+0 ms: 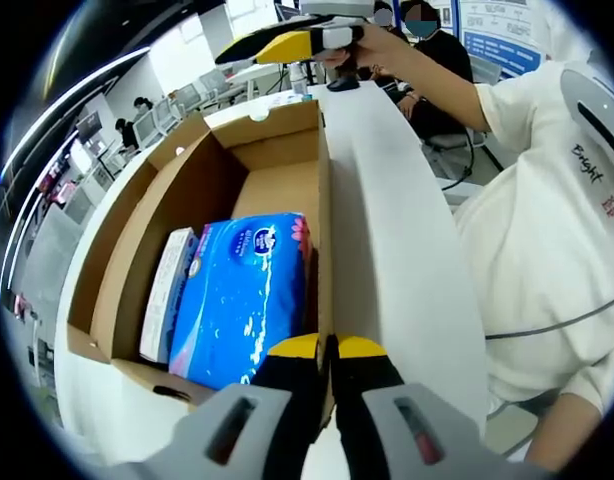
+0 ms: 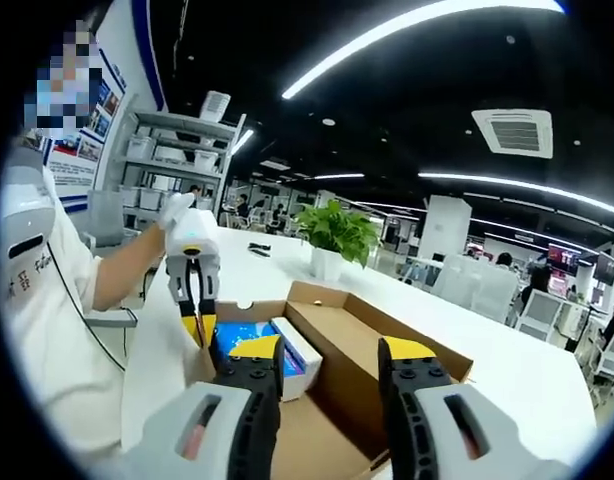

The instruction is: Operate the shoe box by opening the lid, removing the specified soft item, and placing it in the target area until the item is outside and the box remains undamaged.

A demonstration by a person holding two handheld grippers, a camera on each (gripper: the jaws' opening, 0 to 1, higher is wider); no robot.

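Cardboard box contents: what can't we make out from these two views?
- Blue plastic tissue pack: near end hidden by the left claw in the left gripper view; mostly hidden by the right claw in the right gripper view.
- White carton: print too small to read.
- Open brown cardboard box: floor under the items covered; lid not identifiable.
- Left claw grip: whether it pinches the box wall is unclear.

Cardboard shoe box [image 1: 202,190] is sitting open on the white bench [image 1: 387,230], flaps folded outward, walls looking intact. Blue soft tissue pack [image 1: 242,295] is lying flat inside, at one end of the box, its long side running along one box wall. Same pack [image 2: 249,345] is showing past the near rim.
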